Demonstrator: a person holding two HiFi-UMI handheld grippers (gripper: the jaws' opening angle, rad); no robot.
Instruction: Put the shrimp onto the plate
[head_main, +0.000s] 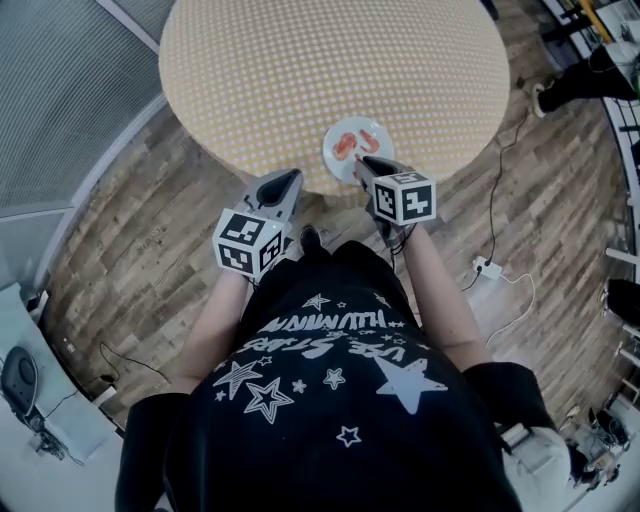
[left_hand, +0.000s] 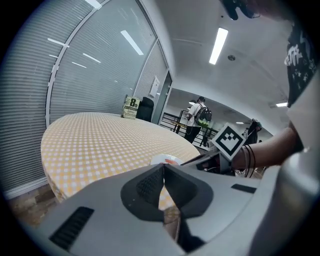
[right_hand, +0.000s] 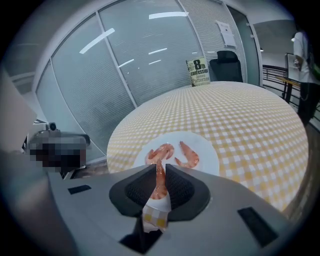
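right hand-held gripper (right_hand: 160, 166) pinching shrimp (right_hand: 160, 184) at plate (right_hand: 206, 147) rim; left hand-held gripper (left_hand: 163, 166) pressed together, empty. early release could drop shrimp off desk (right_hand: 250, 115) edge.

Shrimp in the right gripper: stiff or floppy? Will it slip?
Probably fairly stiff: the shrimp stands straight in the right gripper, with no droop. Likely light, since a thin pinch holds it. Its smooth, shiny-looking surface suggests it could slip.

head view overhead, far; both gripper views low, sharing plate (right_hand: 206, 149).
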